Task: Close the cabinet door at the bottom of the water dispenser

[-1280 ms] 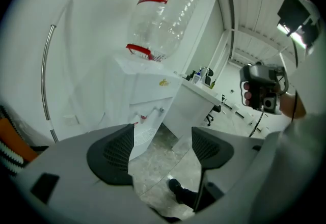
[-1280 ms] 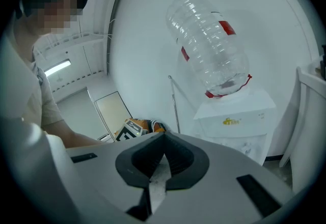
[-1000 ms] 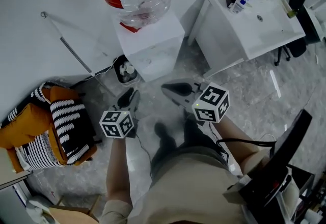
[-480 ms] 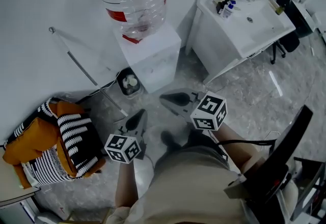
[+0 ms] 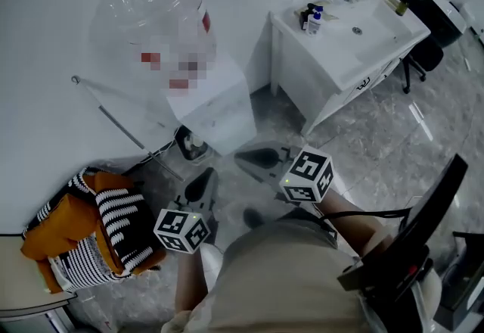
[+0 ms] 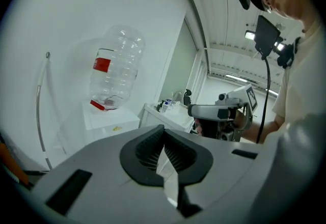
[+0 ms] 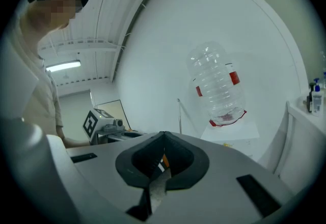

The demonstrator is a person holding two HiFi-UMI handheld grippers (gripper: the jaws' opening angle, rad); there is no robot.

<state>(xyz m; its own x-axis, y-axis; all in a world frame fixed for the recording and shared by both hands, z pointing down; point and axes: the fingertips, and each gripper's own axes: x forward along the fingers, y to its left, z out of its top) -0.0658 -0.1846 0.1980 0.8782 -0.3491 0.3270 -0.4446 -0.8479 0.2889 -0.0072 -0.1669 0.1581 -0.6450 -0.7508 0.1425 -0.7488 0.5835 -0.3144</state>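
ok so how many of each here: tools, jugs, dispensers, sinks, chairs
tools: 2 (left tool, right tool)
jug: 1
dispenser: 1
sink: 1
chair: 1
total: 6

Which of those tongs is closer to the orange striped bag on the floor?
Left. The left tongs hover just beside the orange striped bag; the right tongs are farther off, beyond them.

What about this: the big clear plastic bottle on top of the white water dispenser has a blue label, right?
Not quite. The big clear plastic bottle does sit on the white water dispenser, but its label is red, not blue. The left gripper view shows it.
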